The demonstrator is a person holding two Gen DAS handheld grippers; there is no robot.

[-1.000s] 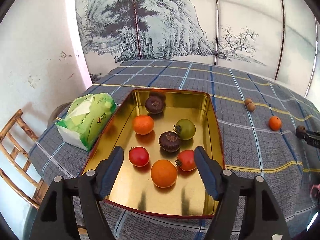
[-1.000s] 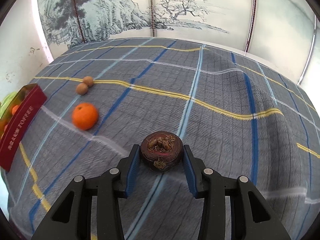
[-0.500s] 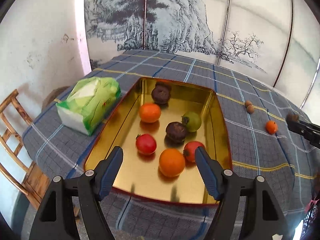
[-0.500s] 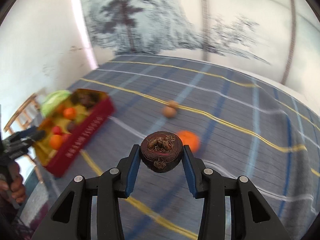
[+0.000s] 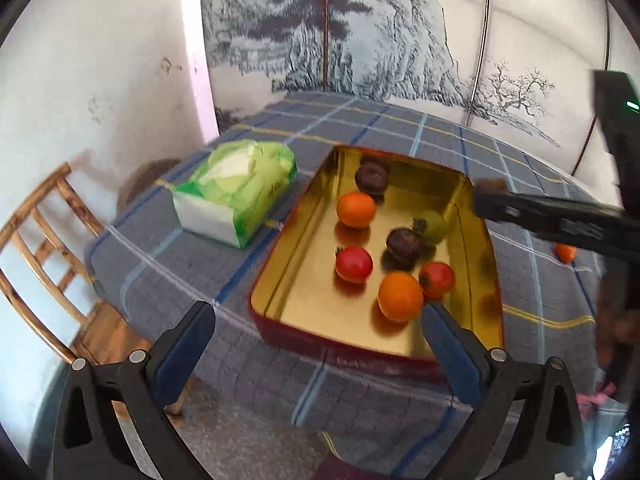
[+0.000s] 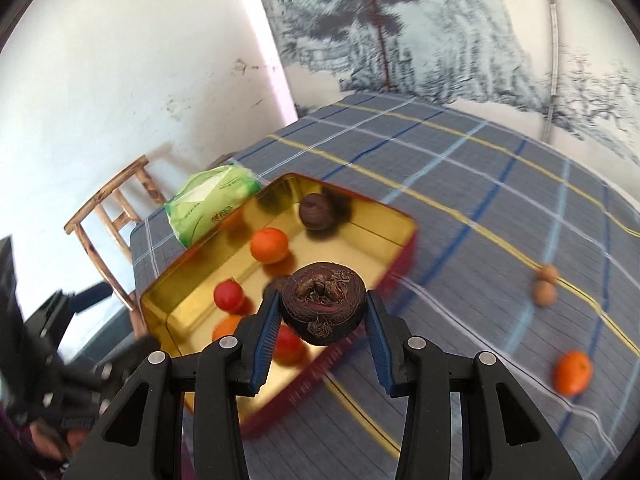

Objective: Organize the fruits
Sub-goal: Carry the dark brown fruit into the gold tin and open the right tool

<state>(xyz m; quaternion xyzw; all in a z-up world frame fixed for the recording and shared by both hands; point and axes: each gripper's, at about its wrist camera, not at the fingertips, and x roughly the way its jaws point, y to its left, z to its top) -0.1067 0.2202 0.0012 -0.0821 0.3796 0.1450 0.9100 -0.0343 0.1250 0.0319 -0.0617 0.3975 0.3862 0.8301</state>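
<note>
The right gripper (image 6: 323,312) pinches a dark brown, wrinkled round fruit (image 6: 323,307) between its 2 blue pads, holding it in the air over the near right edge of the gold tin (image 6: 192,264). In the left wrist view this same gripper reaches in from 3 o'clock, its tip over the tin's right rim. The left gripper (image 5: 316,342) has just been opening and stands spread wide with nothing between its fingers, low at 6 o'clock before the tin's near red wall. Inside the tin lie 7 fruits: an orange (image 5: 400,297) nearest the front, a red tomato (image 5: 437,280) touching it at 2 o'clock, another red tomato (image 5: 354,265) at 10 o'clock of the orange, a dark brown fruit (image 5: 405,245) in the middle, a green tomato (image 5: 433,227) just beside it at 1 o'clock, a second orange (image 5: 356,210) farther back, and 1 more dark fruit (image 5: 372,178) by the far wall. A green tissue pack (image 5: 236,190) sits on the checked tablecloth (image 5: 180,276) at 9 o'clock of the tin, close to it. Out on the cloth at 3 o'clock of the tin, well apart from it, lie 2 small brown nuts (image 6: 545,288) touching each other and a loose orange (image 6: 573,373). A wooden chair (image 5: 36,240) stands beyond the table's left edge.
</note>
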